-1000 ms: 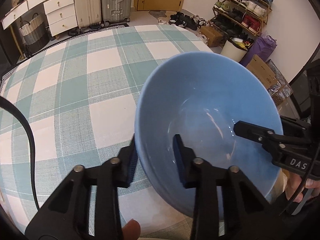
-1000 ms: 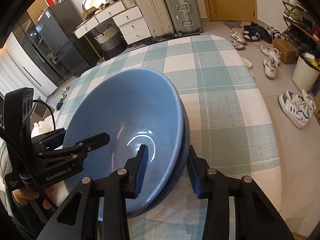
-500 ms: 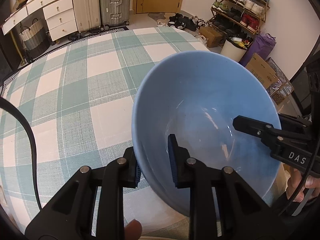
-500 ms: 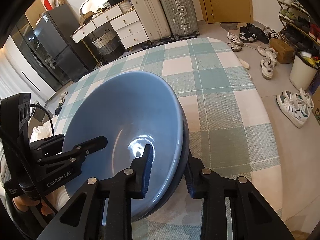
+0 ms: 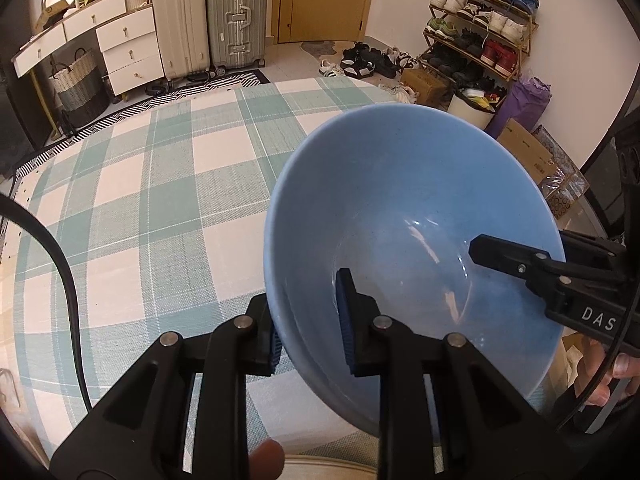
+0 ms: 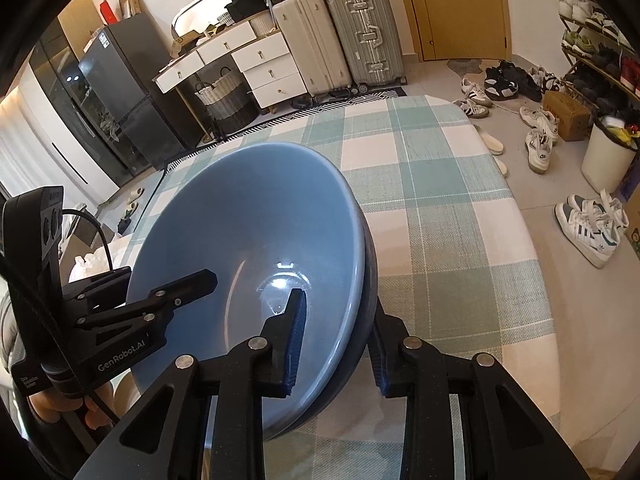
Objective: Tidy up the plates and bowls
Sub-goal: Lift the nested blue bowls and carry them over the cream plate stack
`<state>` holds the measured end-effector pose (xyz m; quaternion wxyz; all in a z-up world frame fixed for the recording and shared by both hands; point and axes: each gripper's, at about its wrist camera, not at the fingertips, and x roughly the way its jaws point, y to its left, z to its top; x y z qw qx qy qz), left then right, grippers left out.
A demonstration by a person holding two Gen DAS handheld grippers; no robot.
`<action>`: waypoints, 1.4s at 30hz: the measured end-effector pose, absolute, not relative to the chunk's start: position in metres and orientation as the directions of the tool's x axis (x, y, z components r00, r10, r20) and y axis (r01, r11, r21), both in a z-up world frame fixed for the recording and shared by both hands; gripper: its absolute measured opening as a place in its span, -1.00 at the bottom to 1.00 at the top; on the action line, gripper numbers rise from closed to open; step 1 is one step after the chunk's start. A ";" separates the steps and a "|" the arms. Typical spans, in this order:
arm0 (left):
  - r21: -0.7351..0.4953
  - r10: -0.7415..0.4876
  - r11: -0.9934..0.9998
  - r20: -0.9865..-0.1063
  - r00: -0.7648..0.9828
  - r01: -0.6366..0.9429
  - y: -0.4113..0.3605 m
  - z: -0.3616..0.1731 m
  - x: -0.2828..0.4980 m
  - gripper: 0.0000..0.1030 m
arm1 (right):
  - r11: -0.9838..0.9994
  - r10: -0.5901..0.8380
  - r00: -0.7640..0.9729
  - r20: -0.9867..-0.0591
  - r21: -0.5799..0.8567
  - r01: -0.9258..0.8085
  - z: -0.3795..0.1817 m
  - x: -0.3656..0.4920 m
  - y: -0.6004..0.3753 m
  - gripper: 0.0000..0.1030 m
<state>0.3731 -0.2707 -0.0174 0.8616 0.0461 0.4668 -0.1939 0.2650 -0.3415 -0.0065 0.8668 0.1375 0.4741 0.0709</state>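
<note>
**Two bowls nested, both grippers clamped on the rim**

Left wrist view: one light bowl [image 5: 404, 208] shows over the checked table [image 5: 132, 200]. The left gripper [image 5: 308, 320] is clamped on its near rim; the right gripper [image 5: 532, 268] reaches in opposite, its outer finger hidden.

Right wrist view: a second, darker bowl [image 6: 370, 280] shows beneath the first, mostly covered. The right gripper grasps both rims together.

Both claws' jaws now tighter on the bowls' [image 5: 400, 208] rims.
</note>
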 end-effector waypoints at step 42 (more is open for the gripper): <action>-0.049 -0.163 0.979 -0.774 0.612 0.199 -0.156 0.050 0.222 -0.62 | 0.941 0.338 0.555 -0.760 0.272 -0.200 0.044 0.208 -0.234 -0.42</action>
